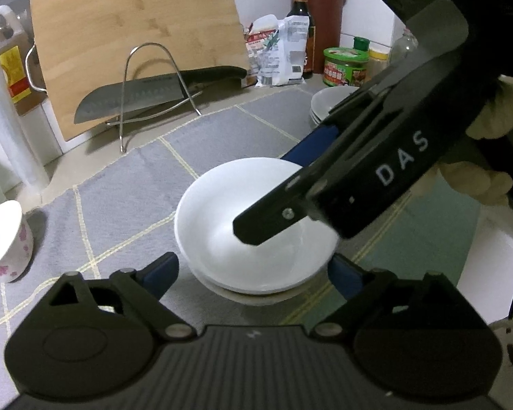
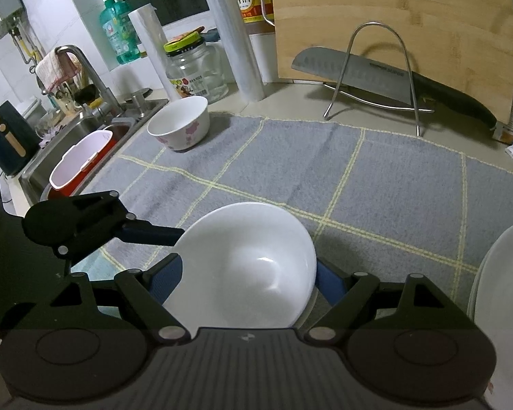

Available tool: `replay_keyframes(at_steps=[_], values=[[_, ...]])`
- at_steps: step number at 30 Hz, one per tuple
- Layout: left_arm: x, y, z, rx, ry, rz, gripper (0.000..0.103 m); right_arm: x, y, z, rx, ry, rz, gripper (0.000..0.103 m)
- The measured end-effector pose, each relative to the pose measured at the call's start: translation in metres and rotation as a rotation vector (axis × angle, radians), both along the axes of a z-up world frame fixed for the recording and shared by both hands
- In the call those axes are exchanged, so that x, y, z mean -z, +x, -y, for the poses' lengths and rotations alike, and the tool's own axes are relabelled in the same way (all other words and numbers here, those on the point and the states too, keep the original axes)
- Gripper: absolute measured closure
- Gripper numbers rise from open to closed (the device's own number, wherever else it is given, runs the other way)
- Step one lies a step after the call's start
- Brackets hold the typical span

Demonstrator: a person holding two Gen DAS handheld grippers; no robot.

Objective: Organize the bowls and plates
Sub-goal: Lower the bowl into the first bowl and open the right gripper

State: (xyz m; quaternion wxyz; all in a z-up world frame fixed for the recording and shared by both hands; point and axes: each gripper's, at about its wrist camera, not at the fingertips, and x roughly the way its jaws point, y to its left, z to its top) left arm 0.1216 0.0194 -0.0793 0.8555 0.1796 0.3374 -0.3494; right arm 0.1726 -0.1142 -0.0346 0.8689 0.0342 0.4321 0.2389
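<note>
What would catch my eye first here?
A plain white bowl stands on a grey checked cloth, with both grippers closing in around it. Behind, a big knife rests on a wire rack against a wooden cutting board, and a flowered bowl stands near the sink.

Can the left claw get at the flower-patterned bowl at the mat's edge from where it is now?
Probably yes. The left claw stands open around the plain white bowl, not clamping it, and the grey checked mat between it and the flower-patterned bowl lies bare. It would need to back off first.
</note>
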Motion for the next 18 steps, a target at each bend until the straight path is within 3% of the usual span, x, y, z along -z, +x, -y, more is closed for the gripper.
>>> replay_keyframes(at_steps=[2,7,18], values=[[-0.001,-0.001,-0.002,0.002,-0.008,-0.001,0.008,-0.001,0.0,0.0,0.002,0.002,0.003,0.015],[-0.004,-0.002,-0.012,-0.011,-0.04,0.007,0.005,-0.008,-0.002,-0.002,0.011,-0.005,0.034,0.0],[-0.014,-0.006,-0.047,-0.082,-0.104,0.043,0.004,-0.014,-0.011,-0.021,0.076,-0.077,0.063,0.0]])
